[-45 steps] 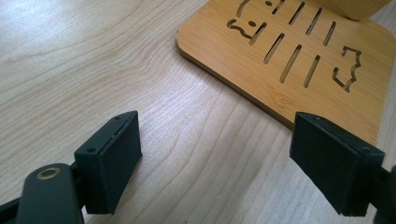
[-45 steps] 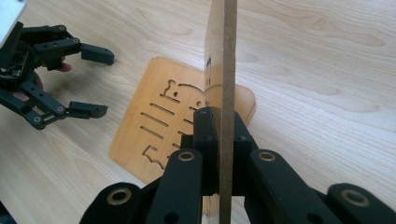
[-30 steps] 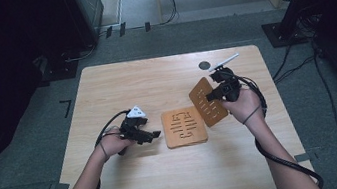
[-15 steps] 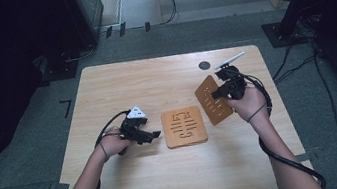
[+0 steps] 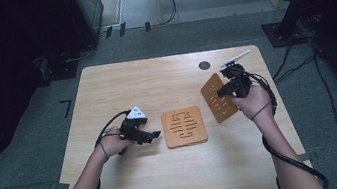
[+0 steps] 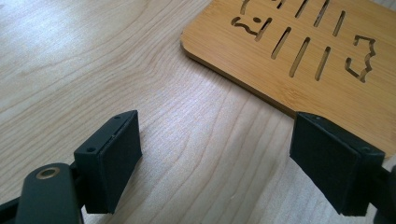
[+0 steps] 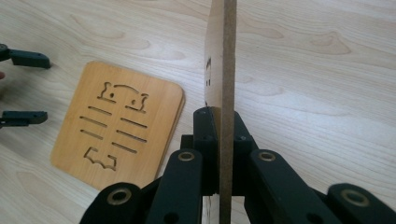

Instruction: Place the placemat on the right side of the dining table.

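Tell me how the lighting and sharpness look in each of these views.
High view: table evenly lit, surroundings dark, slightly soft. Left gripper view: crisp wood grain, the open left gripper casts soft shadows. Right gripper view: held wooden board edge-on and sharp in the right gripper, stacked coasters clear, no glare.

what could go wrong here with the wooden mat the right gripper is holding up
The right gripper pinches the lifted mat by one thin edge, so it could twist or slip out. Lowered carelessly, it might knock the stacked mats askew. The open left gripper sits close beside that stack and could get bumped.
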A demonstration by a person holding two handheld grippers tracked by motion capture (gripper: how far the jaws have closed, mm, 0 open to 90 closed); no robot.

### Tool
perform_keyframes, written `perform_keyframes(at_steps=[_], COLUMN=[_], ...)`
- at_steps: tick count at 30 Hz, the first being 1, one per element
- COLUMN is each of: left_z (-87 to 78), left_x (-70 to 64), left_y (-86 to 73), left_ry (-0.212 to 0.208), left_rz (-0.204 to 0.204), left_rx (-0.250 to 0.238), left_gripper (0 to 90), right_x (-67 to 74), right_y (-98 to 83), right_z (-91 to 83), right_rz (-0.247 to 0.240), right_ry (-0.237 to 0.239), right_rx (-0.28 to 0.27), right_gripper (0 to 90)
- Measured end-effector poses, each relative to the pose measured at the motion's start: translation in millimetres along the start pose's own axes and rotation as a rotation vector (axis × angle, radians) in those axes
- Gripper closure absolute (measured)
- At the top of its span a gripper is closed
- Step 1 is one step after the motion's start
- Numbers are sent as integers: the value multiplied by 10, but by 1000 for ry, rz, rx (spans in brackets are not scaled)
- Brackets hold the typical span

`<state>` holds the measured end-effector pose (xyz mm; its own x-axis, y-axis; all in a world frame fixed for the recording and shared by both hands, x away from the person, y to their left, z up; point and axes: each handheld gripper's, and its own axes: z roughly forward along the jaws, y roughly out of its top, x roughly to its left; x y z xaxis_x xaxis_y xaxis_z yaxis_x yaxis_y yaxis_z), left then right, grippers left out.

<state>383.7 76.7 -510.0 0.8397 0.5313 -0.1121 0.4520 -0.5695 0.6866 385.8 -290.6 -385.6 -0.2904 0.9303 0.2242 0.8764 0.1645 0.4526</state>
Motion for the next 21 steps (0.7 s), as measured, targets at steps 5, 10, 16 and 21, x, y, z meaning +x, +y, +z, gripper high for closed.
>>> perform_keyframes(at_steps=[5,10,16,21], left_z=[2,2,3,5], left_x=[-6,-5,-3,-3], left_y=[0,-1,-4,-7], left_ry=[5,6,7,8], left_rz=[9,10,12,15], left_rx=[3,2,-1,-3], left_gripper=[155,155,155,156], right_x=[-43,-90,-124,-156], right_y=[-2,-5,-8,-6], right_z=[-11,-25,-31,-33], right_rz=[11,20,15,24], right_ry=[3,-11,-50,-64], right_rx=[1,1,-4,-4], right_gripper=[875,875,876,875])
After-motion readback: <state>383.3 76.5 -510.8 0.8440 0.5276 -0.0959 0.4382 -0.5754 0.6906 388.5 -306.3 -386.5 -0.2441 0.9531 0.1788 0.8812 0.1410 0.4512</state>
